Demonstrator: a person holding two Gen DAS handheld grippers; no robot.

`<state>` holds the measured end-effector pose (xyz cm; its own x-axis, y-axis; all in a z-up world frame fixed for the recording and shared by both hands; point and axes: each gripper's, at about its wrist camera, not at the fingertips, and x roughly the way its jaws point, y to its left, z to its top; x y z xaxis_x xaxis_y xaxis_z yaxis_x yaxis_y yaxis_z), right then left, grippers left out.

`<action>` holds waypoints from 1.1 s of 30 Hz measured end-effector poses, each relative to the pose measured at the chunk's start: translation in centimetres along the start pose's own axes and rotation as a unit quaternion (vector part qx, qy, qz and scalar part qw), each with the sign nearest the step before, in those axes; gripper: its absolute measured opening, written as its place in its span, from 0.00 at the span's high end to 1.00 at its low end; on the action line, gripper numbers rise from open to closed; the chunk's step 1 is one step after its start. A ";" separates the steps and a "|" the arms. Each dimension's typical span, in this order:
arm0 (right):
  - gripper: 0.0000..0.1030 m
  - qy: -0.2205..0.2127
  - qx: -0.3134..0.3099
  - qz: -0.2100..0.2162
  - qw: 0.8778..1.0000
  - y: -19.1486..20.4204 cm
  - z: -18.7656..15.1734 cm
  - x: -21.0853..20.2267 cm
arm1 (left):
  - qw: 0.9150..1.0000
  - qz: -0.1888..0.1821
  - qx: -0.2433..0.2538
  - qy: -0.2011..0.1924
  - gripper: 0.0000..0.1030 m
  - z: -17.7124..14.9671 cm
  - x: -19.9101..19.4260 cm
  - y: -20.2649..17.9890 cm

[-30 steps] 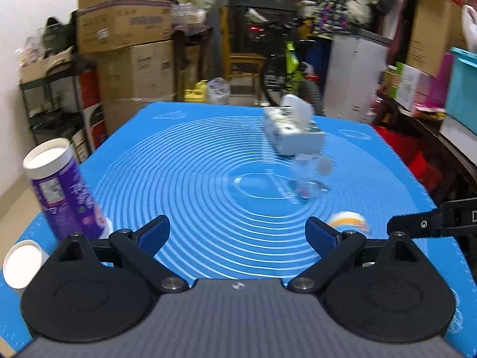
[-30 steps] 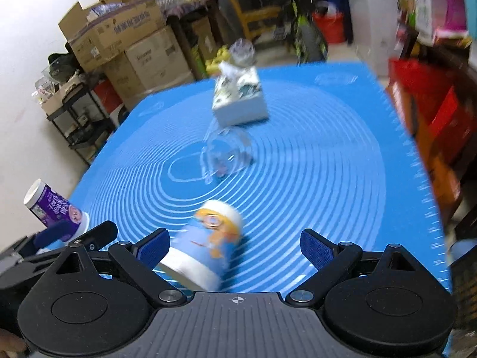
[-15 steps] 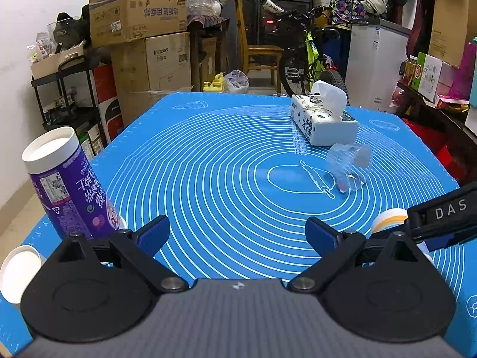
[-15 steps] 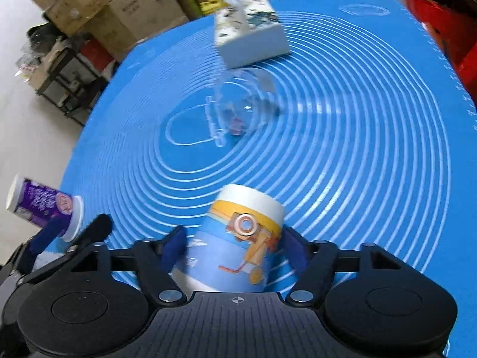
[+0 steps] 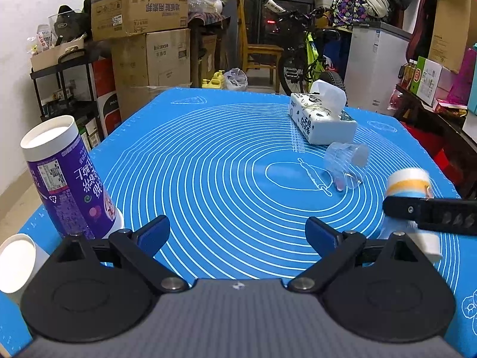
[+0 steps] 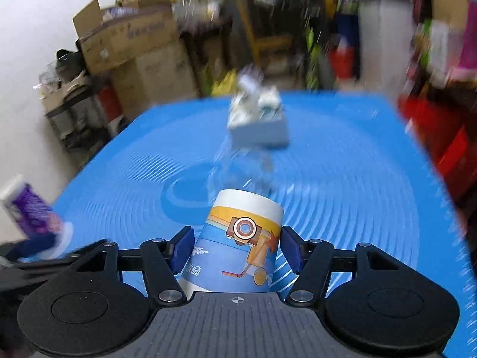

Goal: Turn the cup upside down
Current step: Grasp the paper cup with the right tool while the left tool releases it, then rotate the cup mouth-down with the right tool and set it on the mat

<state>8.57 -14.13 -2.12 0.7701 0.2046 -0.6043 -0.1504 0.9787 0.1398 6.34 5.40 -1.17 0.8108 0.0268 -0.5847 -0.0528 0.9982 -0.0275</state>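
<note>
A paper cup with a blue, yellow and white cartoon print sits between the pads of my right gripper, which is shut on its sides. Its closed base points away from the camera. The cup also shows at the right edge of the left wrist view, held above the blue mat with the right gripper's black finger across it. My left gripper is open and empty, low over the near edge of the mat.
A purple cylindrical can stands at the near left, with a white paper cup beside it. A clear plastic cup lies on its side mid-mat. A tissue box stands behind it. Boxes, shelves and a bicycle surround the table.
My right gripper closed on the printed cup and lifted it, tilting up fast; the right view is now blurred. My left gripper stayed open and nearly still.
</note>
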 end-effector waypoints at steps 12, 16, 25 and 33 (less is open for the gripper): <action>0.40 -0.076 -0.157 -0.050 0.984 4.0 -4.1 -2.5 | 1.000 -0.007 0.001 0.003 0.06 -0.7 -0.5 0.1; 0.40 -0.057 -0.133 -0.031 0.989 3.7 -4.4 -3.8 | 1.000 -0.012 0.005 0.008 0.06 -1.0 -0.6 -0.3; 0.31 -0.040 -0.102 -0.018 0.994 2.7 -4.9 -4.6 | 1.000 -0.020 0.019 0.013 0.06 -1.3 -1.9 -0.9; 0.23 -0.051 -0.066 -0.015 0.996 0.9 -6.0 -8.7 | 0.998 -0.025 0.050 -0.001 0.06 -1.7 -5.0 -2.2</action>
<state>-1.96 -14.92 -1.47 0.8331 0.1792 -0.5233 -0.2016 0.9794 0.0144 1.41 3.02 0.42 0.8125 -0.0228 -0.5825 0.0462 0.9986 0.0254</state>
